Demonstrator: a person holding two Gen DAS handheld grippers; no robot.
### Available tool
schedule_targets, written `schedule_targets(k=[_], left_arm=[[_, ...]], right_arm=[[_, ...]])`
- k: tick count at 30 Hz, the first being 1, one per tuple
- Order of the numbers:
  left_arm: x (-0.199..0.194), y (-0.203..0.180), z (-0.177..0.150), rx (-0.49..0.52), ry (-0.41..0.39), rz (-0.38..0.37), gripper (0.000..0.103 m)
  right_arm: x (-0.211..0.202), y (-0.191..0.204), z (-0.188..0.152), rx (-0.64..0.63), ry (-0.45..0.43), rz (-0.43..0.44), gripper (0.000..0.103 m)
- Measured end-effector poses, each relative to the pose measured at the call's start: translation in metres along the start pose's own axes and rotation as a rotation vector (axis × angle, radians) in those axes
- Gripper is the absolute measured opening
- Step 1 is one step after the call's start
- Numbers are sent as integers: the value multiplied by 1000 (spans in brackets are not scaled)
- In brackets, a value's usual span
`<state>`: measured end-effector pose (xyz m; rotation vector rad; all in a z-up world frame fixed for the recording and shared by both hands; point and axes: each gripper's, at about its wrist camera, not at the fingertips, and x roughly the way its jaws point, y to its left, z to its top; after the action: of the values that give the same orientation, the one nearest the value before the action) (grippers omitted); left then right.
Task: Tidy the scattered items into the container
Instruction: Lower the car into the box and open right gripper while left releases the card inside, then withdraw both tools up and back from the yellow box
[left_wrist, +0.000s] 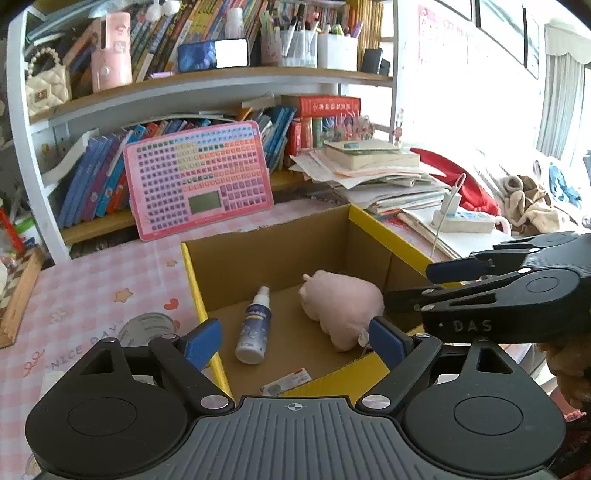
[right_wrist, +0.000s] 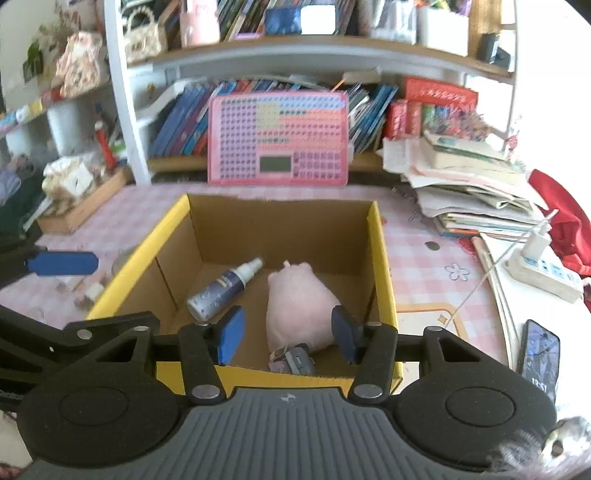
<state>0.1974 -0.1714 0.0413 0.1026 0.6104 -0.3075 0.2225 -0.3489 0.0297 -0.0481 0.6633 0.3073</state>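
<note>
Left wrist view shows the cardboard box (left_wrist: 273, 254) on the pink checked tablecloth (left_wrist: 92, 291), already holding a spray bottle (left_wrist: 255, 325), a pink plush toy (left_wrist: 341, 308) and a small card (left_wrist: 286, 382) by its near wall. Left gripper (left_wrist: 295, 341) hangs over the near rim, jaws wide apart and empty. Right gripper (right_wrist: 288, 334) also stands apart, gripping nothing. Small scraps (right_wrist: 88, 291) remain outside the box's left wall, so the tidying looks mostly done.

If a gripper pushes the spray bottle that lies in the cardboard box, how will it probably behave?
The spray bottle lies on its side and looks round, so it would probably roll across the box floor. It looks rigid and smooth, so the pads might slip on it. The pink plush toy lies close beside it and could stop it softly.
</note>
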Motion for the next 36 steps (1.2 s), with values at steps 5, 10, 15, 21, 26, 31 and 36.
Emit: schedule_targets(k=[5, 10, 15, 21, 26, 31, 36], left_arm=[[-10, 2, -8, 2, -10, -7, 89], [-21, 9, -16, 0, -16, -14, 90], [-32, 19, -25, -8, -19, -19, 90], [-50, 30, -38, -7, -28, -33, 90], [-66, 38, -50, -12, -24, -51, 90], [-82, 46, -65, -17, -21, -72, 90], [-98, 50, -78, -10, -18, -90, 90]], right_arm=[[-14, 9, -7, 18, -28, -26, 51], [-22, 20, -12, 31, -38, -63, 52], [-31, 30, -18, 63, -47, -103, 53], [-45, 48, -26, 84, -67, -150, 53], [-58, 67, -38, 103, -61, -183, 53], [-72, 86, -53, 108, -37, -208, 54], [-85, 101, -68, 123, -19, -243, 54]])
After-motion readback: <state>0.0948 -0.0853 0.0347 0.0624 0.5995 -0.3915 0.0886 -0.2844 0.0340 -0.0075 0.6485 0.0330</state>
